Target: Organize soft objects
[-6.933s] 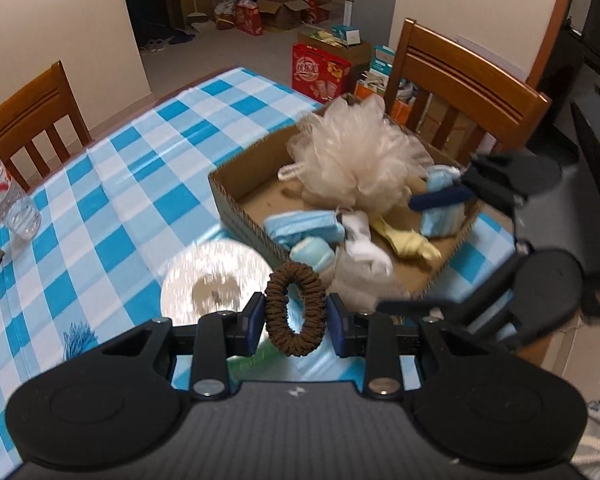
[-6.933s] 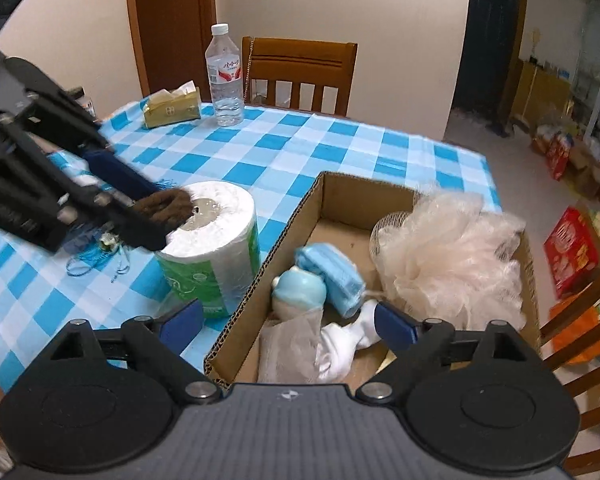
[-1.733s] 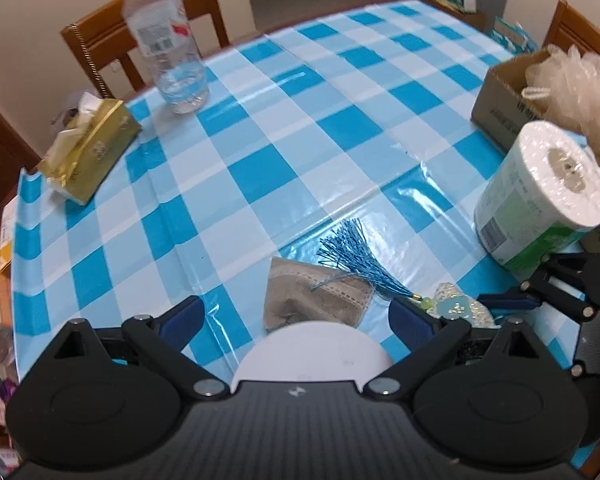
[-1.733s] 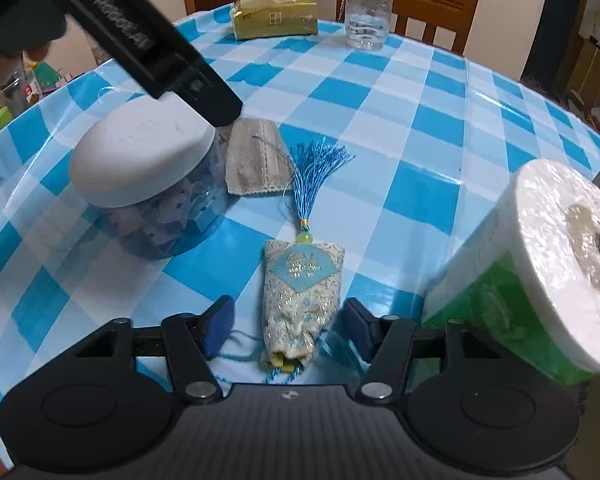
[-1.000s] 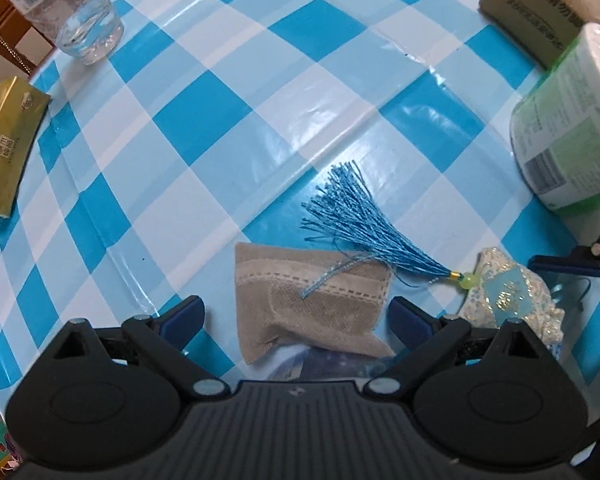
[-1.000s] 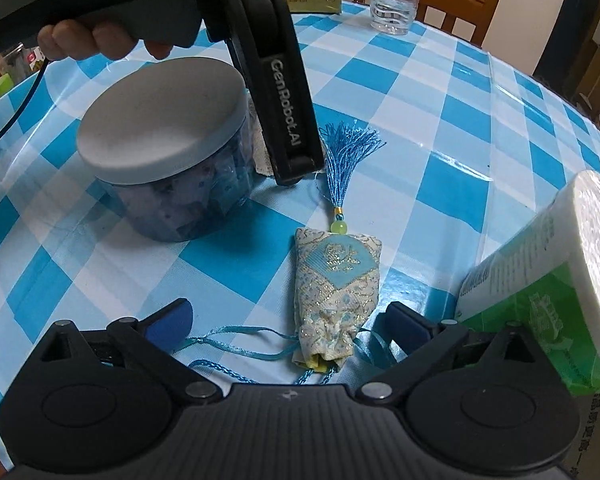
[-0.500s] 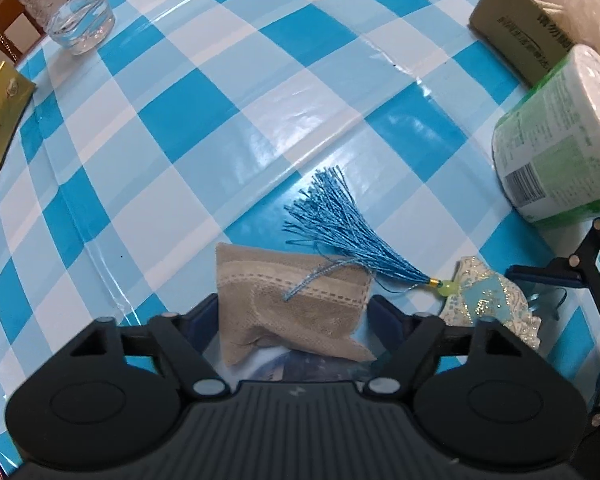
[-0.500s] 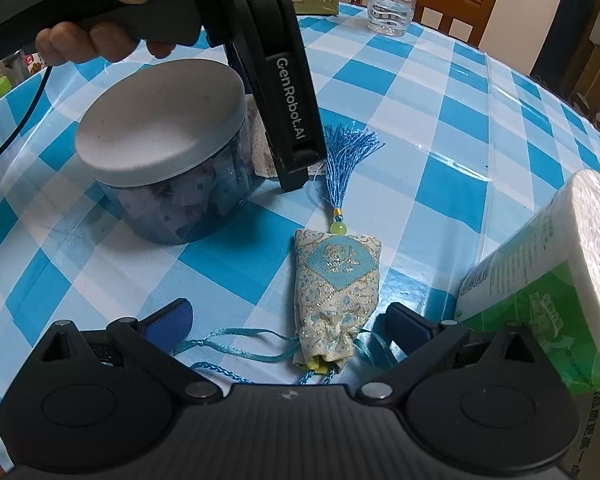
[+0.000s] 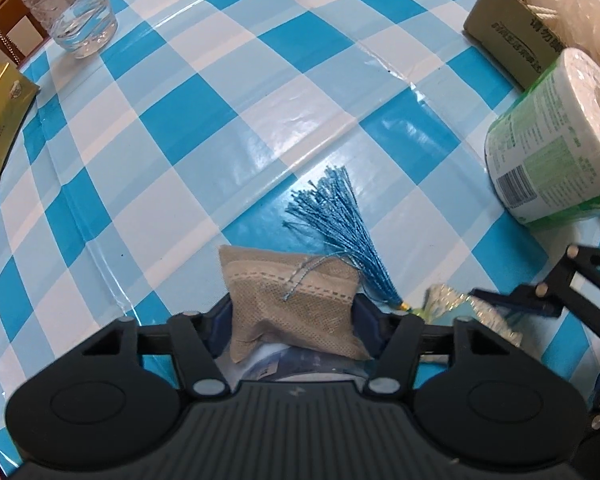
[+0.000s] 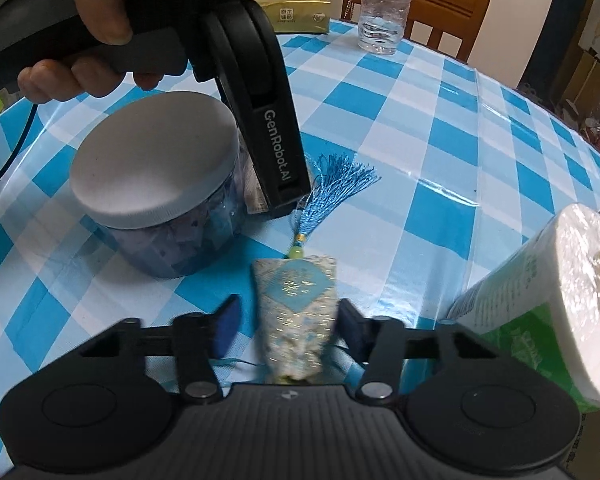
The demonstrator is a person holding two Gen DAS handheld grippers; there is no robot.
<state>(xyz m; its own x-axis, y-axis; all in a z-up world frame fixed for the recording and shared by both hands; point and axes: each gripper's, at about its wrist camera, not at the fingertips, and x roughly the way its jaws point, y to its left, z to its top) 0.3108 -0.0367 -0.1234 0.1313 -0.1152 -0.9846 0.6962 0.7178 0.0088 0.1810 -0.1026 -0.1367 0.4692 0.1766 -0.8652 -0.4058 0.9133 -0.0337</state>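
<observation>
— Both grippers stood wide a second ago; now the left gripper [image 9: 294, 316] is closing around the beige pouch [image 9: 294, 304] beside the jar [image 10: 160, 208].

— And the right gripper [image 10: 286, 328] is closing on the tasselled sachet [image 10: 296, 300] near it, a gap on one side. Likely both go to the box [image 9: 508, 36].

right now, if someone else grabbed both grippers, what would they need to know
Left gripper: pointing down, jaws closing around the beige mesh sachet, pads at its sides; it lies against the lidded jar.
Right gripper: jaws closing, brocade tassel sachet between them, with a gap on its left side, so not yet gripped; its blue tassel trails across the checked tablecloth.
Done: the cardboard box at the far right already holds a mesh bath pouf.
Left: finish both grips, then probably carry both sachets to the box. The toilet roll stands in between.
</observation>
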